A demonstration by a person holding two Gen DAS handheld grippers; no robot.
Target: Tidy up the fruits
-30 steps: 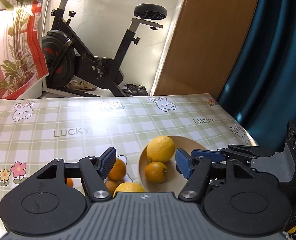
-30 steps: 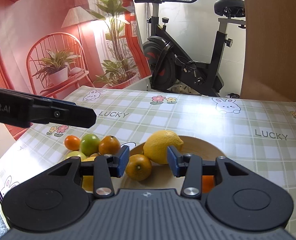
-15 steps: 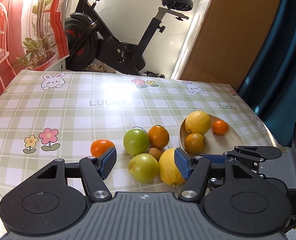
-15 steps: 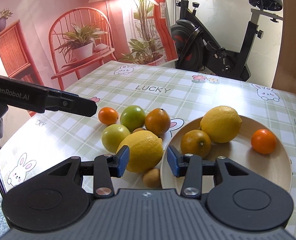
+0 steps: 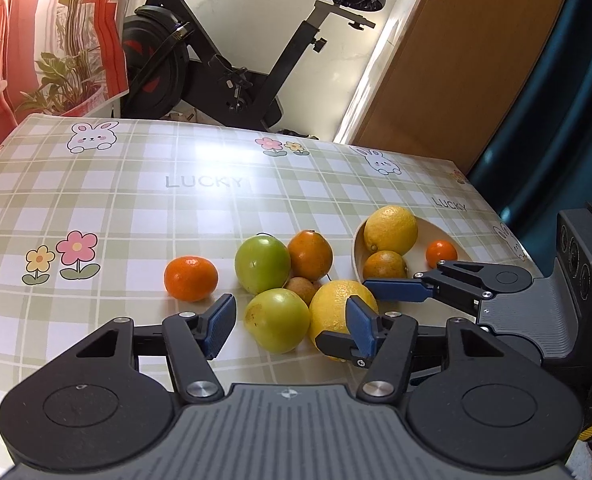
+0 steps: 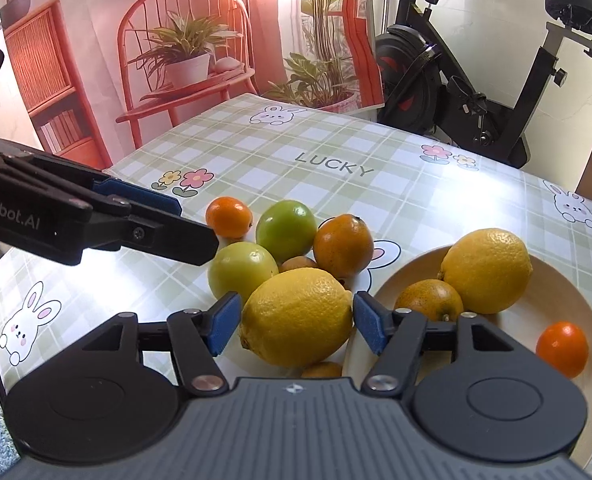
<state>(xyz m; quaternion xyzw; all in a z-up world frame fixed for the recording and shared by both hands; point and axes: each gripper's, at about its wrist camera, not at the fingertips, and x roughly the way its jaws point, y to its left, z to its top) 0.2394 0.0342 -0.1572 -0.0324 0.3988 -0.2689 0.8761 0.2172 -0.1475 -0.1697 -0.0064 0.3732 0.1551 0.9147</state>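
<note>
Several loose fruits lie on the checked tablecloth beside a beige bowl [image 6: 516,340] [image 5: 456,236]. My right gripper [image 6: 296,328] [image 5: 344,310] straddles a big lemon [image 6: 296,318] [image 5: 332,304]; its jaws are opening and the blue pads sit just beside the peel. My left gripper [image 5: 290,328] [image 6: 194,226] is open and closing, with a pale green fruit [image 5: 278,326] [image 6: 242,270] between its fingers but untouched. Behind lie a green fruit [image 5: 262,264], an orange [image 5: 310,256], a mandarin [image 5: 191,278] and a small brown fruit [image 5: 301,288].
The bowl holds a second lemon [image 6: 486,270], an orange [image 6: 428,300] and a mandarin [image 6: 562,348]. An exercise bike [image 5: 236,60] stands beyond the table's far edge. A printed backdrop [image 6: 176,60] hangs at the left, a teal curtain [image 5: 556,100] at the right.
Both grippers have swung from over the bowl to the loose fruit on its left and come lower. The right jaws have widened around the lemon. The left jaws have narrowed slightly.
</note>
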